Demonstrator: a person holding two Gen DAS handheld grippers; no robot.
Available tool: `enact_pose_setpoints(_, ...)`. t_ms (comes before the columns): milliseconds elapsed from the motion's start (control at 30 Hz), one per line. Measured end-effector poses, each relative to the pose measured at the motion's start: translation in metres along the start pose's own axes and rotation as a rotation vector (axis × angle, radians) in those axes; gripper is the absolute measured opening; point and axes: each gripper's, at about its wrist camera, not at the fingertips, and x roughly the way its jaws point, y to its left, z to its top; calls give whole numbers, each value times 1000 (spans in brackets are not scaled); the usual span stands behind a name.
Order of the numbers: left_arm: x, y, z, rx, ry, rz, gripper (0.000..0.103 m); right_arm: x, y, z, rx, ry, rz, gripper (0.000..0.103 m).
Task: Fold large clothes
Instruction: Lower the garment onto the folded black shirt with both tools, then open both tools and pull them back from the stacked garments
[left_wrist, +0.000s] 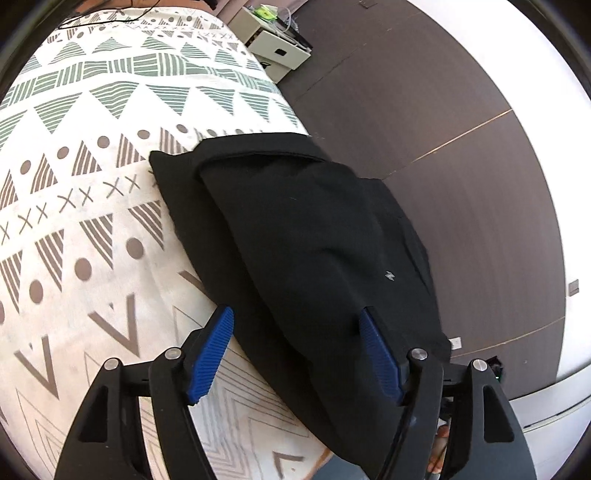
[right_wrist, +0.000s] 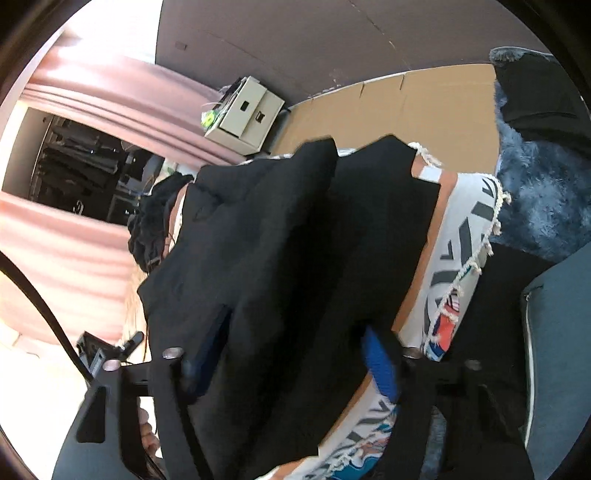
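Note:
A large black garment lies partly folded along the right edge of a bed with a patterned white cover; one layer is laid over another. My left gripper is open, its blue fingers spread either side of the garment's near end, the right finger against the cloth. In the right wrist view the black garment fills the middle. My right gripper has its jaws spread wide with the cloth lying between them; the left finger is partly hidden by fabric.
A beige bedside cabinet stands beyond the bed on the dark wood floor. In the right wrist view there are pink curtains, a cardboard sheet, a fringed patterned cloth and blue fluffy fabric.

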Motion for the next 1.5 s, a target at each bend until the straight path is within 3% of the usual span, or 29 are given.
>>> enact_pose_setpoints(200, 12, 16, 21, -17, -22, -8, 65, 5, 3, 21, -16, -6, -8, 36)
enact_pose_setpoints(367, 18, 17, 40, 17, -39, -18, 58, 15, 12, 34, -49, -22, -44, 35)
enact_pose_setpoints(667, 13, 16, 62, 16, -41, 11, 58, 19, 26, 34, -77, -35, -72, 36)
enact_pose_setpoints(733, 11, 12, 61, 31, -36, 25, 58, 16, 31, 30, -91, -43, -108, 41)
enact_pose_setpoints(833, -3, 5, 55, 45, -41, 43, 60, 9, 42, 26, -122, -53, -150, 64)
enact_pose_setpoints(900, -13, -1, 50, 49, -49, 38, 72, 2, 50, 21, -135, -54, -142, 79)
enact_pose_setpoints(933, -17, -4, 48, 55, -55, 34, 81, -3, 55, 16, -146, -58, -150, 80)
enact_pose_setpoints(1000, -31, -11, 42, 75, -69, 32, 88, -11, 60, 9, -162, -65, -165, 81)
enact_pose_setpoints(1167, -70, -27, 26, 129, -93, 48, 89, -38, 72, -12, -187, -82, -172, 82)
enact_pose_setpoints(1233, -87, -32, 20, 152, -105, 47, 89, -51, 77, -23, -199, -100, -172, 89)
enact_pose_setpoints(1300, -104, -38, 13, 179, -114, 47, 90, -61, 82, -33, -207, -115, -169, 103)
enact_pose_setpoints(1500, -159, -49, -14, 239, -146, 51, 97, -98, 98, -73, -226, -166, -191, 103)
